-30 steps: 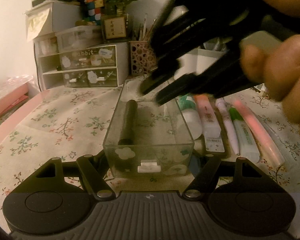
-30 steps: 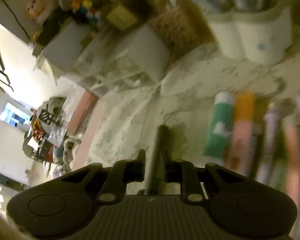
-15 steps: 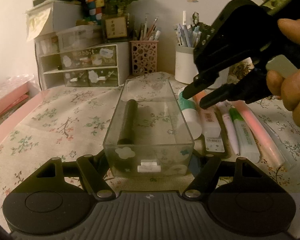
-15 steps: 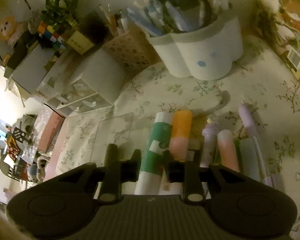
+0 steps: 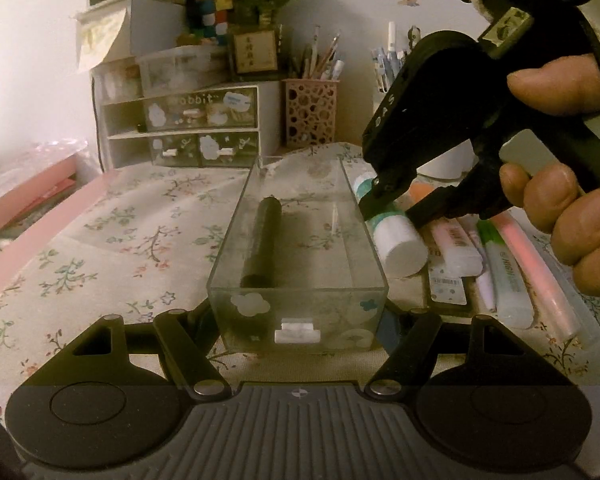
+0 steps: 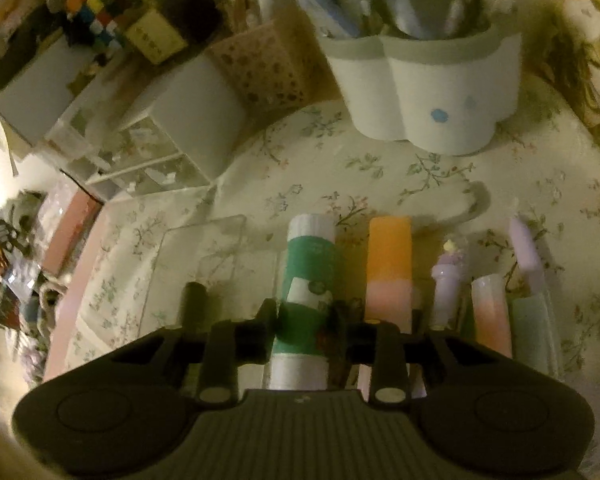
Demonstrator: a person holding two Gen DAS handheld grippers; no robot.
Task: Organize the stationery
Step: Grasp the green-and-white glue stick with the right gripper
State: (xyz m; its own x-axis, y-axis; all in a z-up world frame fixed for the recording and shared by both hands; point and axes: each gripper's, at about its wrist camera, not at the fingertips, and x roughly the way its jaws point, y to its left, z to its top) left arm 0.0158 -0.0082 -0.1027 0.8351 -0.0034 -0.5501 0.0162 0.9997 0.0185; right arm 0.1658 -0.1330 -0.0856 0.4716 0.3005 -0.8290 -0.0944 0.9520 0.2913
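Your right claw (image 5: 392,210) hides the middle of the green-and-white glue stick (image 5: 396,240); your left claw's fingertips (image 5: 204,320) disappear behind the clear plastic box (image 5: 300,316).

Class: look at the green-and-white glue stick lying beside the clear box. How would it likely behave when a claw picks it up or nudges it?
The glue stick is a round cylinder lying on its side, so it would probably roll if nudged sideways. Its smooth plastic body may slip between the pads. It looks rigid, so unlikely to bend as the right claw, opening now, straddles it.
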